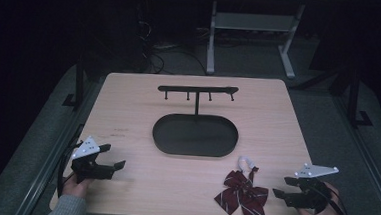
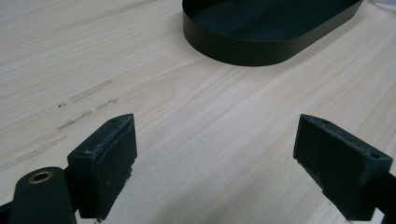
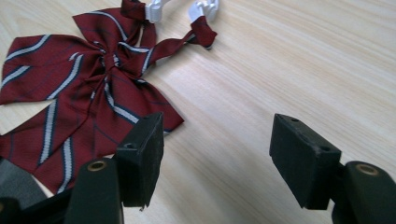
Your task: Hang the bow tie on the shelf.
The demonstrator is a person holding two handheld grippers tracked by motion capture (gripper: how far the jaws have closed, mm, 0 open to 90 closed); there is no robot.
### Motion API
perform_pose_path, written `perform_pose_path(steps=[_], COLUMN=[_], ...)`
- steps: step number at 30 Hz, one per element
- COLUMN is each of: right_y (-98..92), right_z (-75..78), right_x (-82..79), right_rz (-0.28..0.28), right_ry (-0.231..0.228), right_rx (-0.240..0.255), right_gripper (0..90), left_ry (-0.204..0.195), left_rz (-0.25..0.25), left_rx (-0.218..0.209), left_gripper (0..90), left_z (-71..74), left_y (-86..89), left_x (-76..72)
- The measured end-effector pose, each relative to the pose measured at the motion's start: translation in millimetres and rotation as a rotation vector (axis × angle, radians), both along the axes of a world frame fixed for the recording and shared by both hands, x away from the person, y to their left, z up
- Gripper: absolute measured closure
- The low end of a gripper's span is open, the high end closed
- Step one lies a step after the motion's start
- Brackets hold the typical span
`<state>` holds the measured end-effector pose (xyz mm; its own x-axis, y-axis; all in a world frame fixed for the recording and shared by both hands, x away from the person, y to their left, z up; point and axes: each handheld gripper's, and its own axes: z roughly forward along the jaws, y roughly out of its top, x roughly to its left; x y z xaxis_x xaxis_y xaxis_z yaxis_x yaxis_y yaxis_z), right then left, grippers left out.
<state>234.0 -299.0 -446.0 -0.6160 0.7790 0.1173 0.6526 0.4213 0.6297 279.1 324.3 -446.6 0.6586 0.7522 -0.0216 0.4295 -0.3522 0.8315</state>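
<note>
A dark red bow tie (image 1: 243,192) with white stripes and a white strap lies flat near the table's front right; in the right gripper view the bow tie (image 3: 88,88) spreads out just left of the jaws. My right gripper (image 1: 285,187) rests at the front right edge, open, a short way right of the bow. A black stand (image 1: 198,92) with a hook bar rises from an oval black tray (image 1: 162,136) at the table's middle. My left gripper (image 1: 113,156) sits open at the front left, pointing toward the tray (image 2: 224,51); bare wood lies between its jaws.
The light wooden table (image 1: 128,103) has faint scuff marks (image 2: 88,91) on its left part. Behind it stand a white desk frame (image 1: 211,38) and cables on a dark floor. Bare wood stretches between the tray and both grippers.
</note>
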Motion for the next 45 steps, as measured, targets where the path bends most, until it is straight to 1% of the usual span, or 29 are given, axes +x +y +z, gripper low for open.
perform_pose_path(steps=[2, 4, 5, 7, 8, 9, 11, 12, 13, 14, 16, 17, 18, 22, 23, 24, 25, 26, 29, 32, 33, 34, 35, 36, 38, 40, 41, 43, 45], right_y=[0.4, 1.4, 2.0, 3.2, 5.7, 5.7, 8.9, 14.9, 14.9, 19.7, 21.8, 24.0, 27.7, 32.1, 33.7, 35.7, 35.7, 37.5, 40.1, 46.2, 46.2, 49.6, 49.6, 54.0, 56.6, 63.6, 63.6, 68.4, 71.4], right_z=[-0.4, -0.8, -1.0, -0.8, 0.8, 0.8, 3.2, 6.9, 6.9, 9.2, 9.7, 10.9, 13.1, 17.1, 18.7, 20.6, 20.6, 23.5, 26.8, 33.8, 33.8, 37.3, 37.3, 40.9, 42.2, 46.0, 46.0, 47.3, 48.0], right_x=[0.7, 0.7, 0.8, 1.3, 2.6, 2.6, 4.4, 7.3, 7.3, 10.4, 12.2, 13.1, 15.3, 16.9, 17.7, 20.4, 20.4, 23.4, 25.9, 32.3, 32.3, 36.5, 36.5, 40.7, 42.9, 50.1, 50.1, 56.2, 61.1], right_rz=[0.011, 0.007, 0.004, 0.007, 0.015, 0.015, 0.026, 0.047, 0.047, 0.063, 0.074, 0.078, 0.095, 0.106, 0.110, 0.119, 0.119, 0.122, 0.134, 0.162, 0.162, 0.179, 0.179, 0.202, 0.211, 0.233, 0.233, 0.246, 0.254], right_ry=[0.001, 0.012, 0.015, 0.022, 0.018, 0.018, 0.016, 0.018, 0.018, 0.025, 0.033, 0.037, 0.037, 0.039, 0.046, 0.055, 0.055, 0.066, 0.065, 0.069, 0.069, 0.067, 0.067, 0.067, 0.066, 0.070, 0.070, 0.078, 0.086], right_rx=[-0.007, -0.002, 0.006, 0.007, -0.002, -0.002, -0.007, -0.021, -0.021, -0.035, -0.032, -0.039, -0.045, -0.044, -0.045, -0.058, -0.058, -0.057, -0.067, -0.100, -0.100, -0.112, -0.112, -0.125, -0.129, -0.134, -0.134, -0.146, -0.160], right_gripper=[34.5, 34.5, 34.5, 34.5, 34.5, 34.5, 34.6, 34.7, 34.7, 36.3, 37.1, 37.0, 36.9, 36.6, 36.5, 35.9, 35.9, 35.9, 35.9, 36.9, 36.9, 37.9, 37.9, 38.9, 39.4, 40.9, 40.9, 41.8, 42.4], left_ry=[0.003, 0.006, 0.003, -0.004, 0.009, 0.009, 0.009, 0.003, 0.003, 0.000, 0.001, -0.002, -0.001, 0.002, 0.001, -0.001, -0.003, -0.001, -0.004, -0.003, -0.003, -0.003, -0.003, -0.002, -0.001, 0.001, 0.010, 0.009, 0.002], left_rz=[0.003, -0.004, -0.007, -0.007, -0.005, -0.005, -0.003, -0.003, -0.003, 0.000, 0.002, 0.001, 0.001, 0.004, 0.003, 0.001, 0.002, 0.008, 0.002, 0.000, 0.000, -0.001, -0.001, 0.000, 0.001, 0.001, 0.006, 0.012, 0.007], left_rx=[0.001, 0.010, 0.010, 0.004, 0.007, 0.007, 0.005, 0.011, 0.011, 0.003, 0.001, 0.001, 0.000, 0.001, 0.002, 0.006, 0.000, -0.009, -0.003, 0.000, 0.000, 0.000, 0.000, 0.002, 0.003, 0.006, 0.004, -0.009, -0.006], left_gripper=[12.9, 12.9, 12.9, 12.9, 12.9, 12.9, 12.9, 12.9, 12.9, 12.9, 12.9, 12.9, 12.9, 12.9, 12.9, 12.9, 12.9, 12.9, 12.9, 12.9, 12.9, 12.9, 12.9, 12.9, 12.9, 12.9, 12.9, 12.9, 12.9], left_z=[0.1, 0.9, 1.0, 0.4, -0.1, -0.1, -0.4, 0.2, 0.2, -0.1, 0.1, 0.2, 0.1, -0.2, 0.0, 0.4, 0.6, 0.8, 0.8, 0.5, 0.5, 0.5, 0.5, 0.2, 0.1, -0.1, 0.1, -0.3, -0.3], left_y=[-0.5, -0.6, -0.9, -1.7, -1.9, -1.9, -1.7, -0.8, -0.8, -0.5, -0.5, -0.2, -0.2, 0.1, 0.5, 1.2, 1.2, 0.8, 1.0, 0.2, 0.2, 0.0, 0.0, 0.3, 0.5, 0.9, 0.8, 0.2, 0.7], left_x=[0.0, -0.1, -0.3, -0.7, -0.6, -0.6, -0.1, -0.1, -0.1, -0.7, -1.0, -0.9, -0.9, -0.2, -0.2, -0.3, -0.4, -0.7, 0.2, 0.1, 0.1, 0.1, 0.1, 0.3, 0.4, 0.5, 0.0, 0.0, 0.5])
